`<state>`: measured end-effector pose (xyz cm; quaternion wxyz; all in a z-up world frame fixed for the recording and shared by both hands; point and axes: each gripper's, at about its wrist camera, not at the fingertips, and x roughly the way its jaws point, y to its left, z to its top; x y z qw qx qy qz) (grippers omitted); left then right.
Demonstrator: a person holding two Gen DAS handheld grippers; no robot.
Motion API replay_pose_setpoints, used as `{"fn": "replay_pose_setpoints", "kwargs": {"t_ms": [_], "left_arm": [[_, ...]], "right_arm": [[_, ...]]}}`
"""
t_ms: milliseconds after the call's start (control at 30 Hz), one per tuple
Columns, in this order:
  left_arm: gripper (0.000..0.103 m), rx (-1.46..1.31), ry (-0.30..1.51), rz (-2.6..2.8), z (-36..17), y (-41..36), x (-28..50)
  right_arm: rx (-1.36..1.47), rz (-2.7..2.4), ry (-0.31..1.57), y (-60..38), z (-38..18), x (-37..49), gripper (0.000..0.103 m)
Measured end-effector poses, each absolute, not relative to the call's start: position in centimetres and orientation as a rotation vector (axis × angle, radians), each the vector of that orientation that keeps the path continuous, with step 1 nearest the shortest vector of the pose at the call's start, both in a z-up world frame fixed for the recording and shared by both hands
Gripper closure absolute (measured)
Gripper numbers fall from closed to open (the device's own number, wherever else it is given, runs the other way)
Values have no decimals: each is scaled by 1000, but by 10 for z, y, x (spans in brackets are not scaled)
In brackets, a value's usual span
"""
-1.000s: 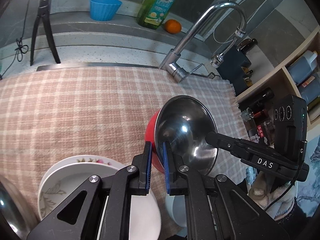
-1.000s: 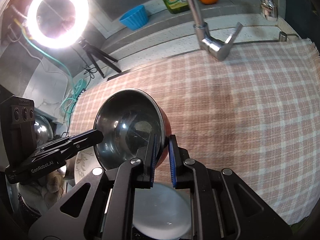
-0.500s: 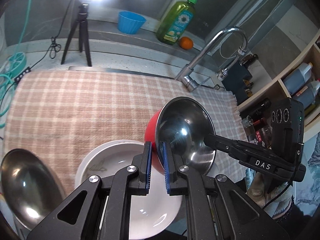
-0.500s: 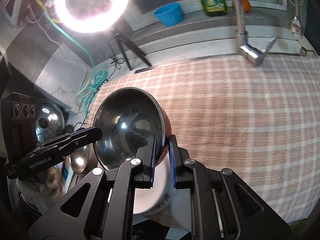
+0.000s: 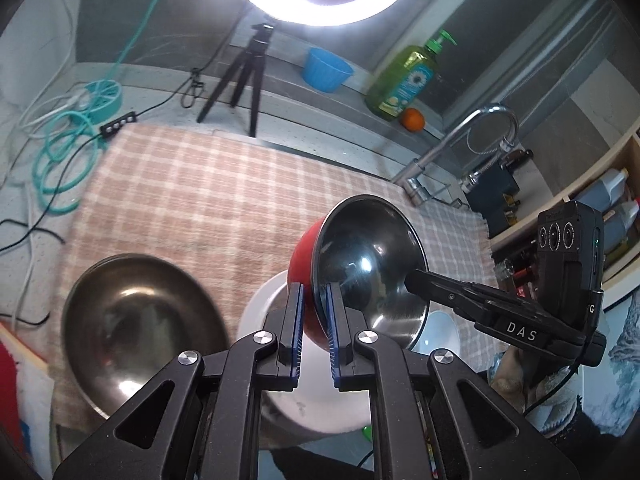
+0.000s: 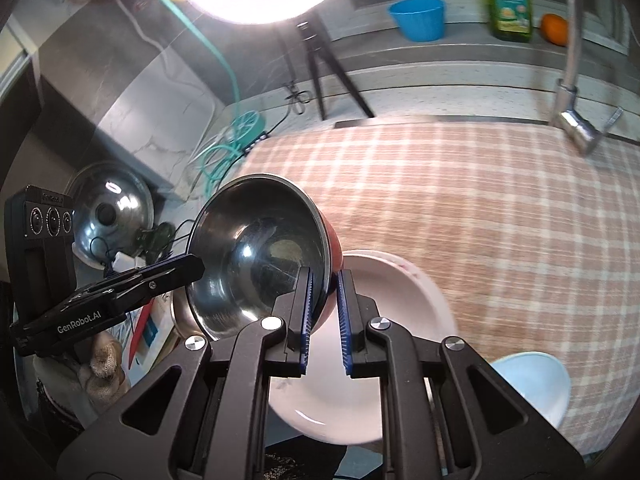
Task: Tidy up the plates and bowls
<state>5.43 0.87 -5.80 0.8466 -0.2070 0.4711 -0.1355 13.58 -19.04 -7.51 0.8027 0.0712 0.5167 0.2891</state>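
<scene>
Red-skinned steel bowl [image 5: 360, 268] aloft — left gripper [image 5: 314, 320] and right gripper [image 6: 324, 312] both clenched on its rim.
Above white ceramic plate [image 6: 384, 304]; large plain steel bowl [image 5: 136, 328], pale blue bowl [image 6: 532, 384] unstacked — sorting barely begun.

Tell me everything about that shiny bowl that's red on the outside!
The red-outside steel bowl has a shiny, mirror-like metal inside and a glossy red outer wall. It is tipped up on its side, its opening facing the cameras, held in the air above a white plate on the checked cloth. The left gripper pinches its rim on one side and the right gripper on the opposite side. It looks empty.
</scene>
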Motion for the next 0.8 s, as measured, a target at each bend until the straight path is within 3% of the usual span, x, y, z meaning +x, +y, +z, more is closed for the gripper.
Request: {"fn": "replay_pose_setpoints", "kwargs": {"t_ms": [800], "left_arm": [[94,-541,1057,-75,-95,113,5]], "right_arm": [[-38,781,1207,-49,-117,115,91]]}}
